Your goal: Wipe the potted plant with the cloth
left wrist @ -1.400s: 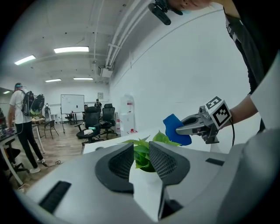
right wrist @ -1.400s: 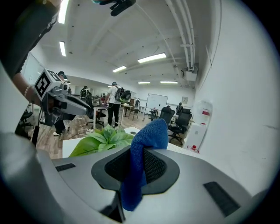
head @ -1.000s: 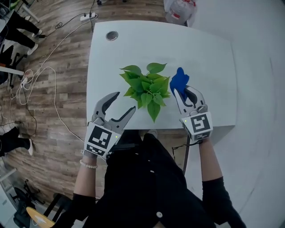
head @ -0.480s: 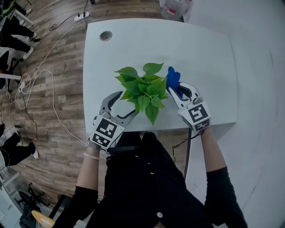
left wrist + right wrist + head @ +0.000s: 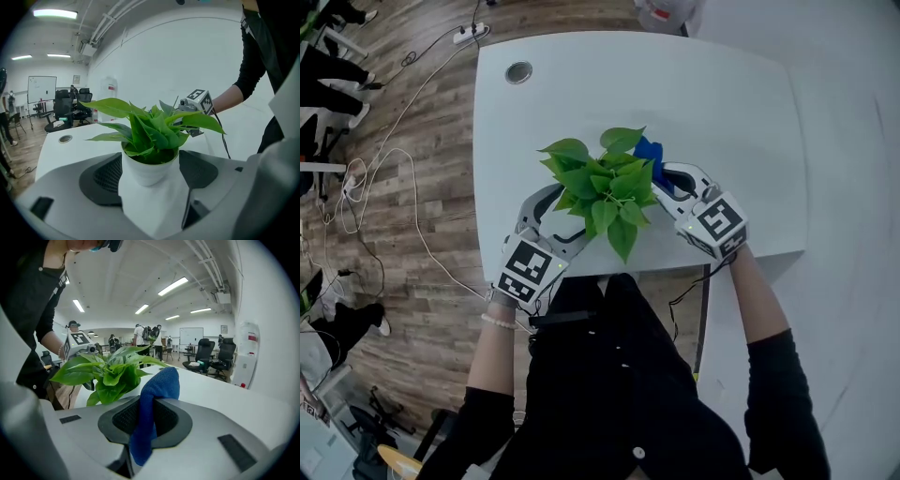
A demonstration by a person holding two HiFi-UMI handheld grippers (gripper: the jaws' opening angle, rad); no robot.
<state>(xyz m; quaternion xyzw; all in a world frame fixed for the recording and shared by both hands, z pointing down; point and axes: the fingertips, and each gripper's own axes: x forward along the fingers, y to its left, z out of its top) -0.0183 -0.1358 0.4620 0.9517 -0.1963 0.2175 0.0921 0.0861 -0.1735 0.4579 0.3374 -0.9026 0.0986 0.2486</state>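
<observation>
Nearest the person, at the front edge of the counter, the left gripper lies low at the plant's left side. Its fingers have just been opening and stand wide apart with the white pot between them; the pads do not look to press on it. On the other side, the right gripper has its fingers clenched on the blue cloth, whose free end sticks up past the tips, just beside the foliage. Between the two stands the potted plant, upright, its leaves spreading over the pot's rim.

The step in hand looks like steadying the pot so wiping can begin. To do it well, the left fingers should close gently on the pot wall below the rim, clear of the stems, and keep it flat on the counter. The right should lead with the loose fold of cloth, not the hard tips, and stroke each leaf lightly outward from stem to point, since leaves bend and may tear. Beyond the plant, a round grommet sits in the counter's far left corner.
</observation>
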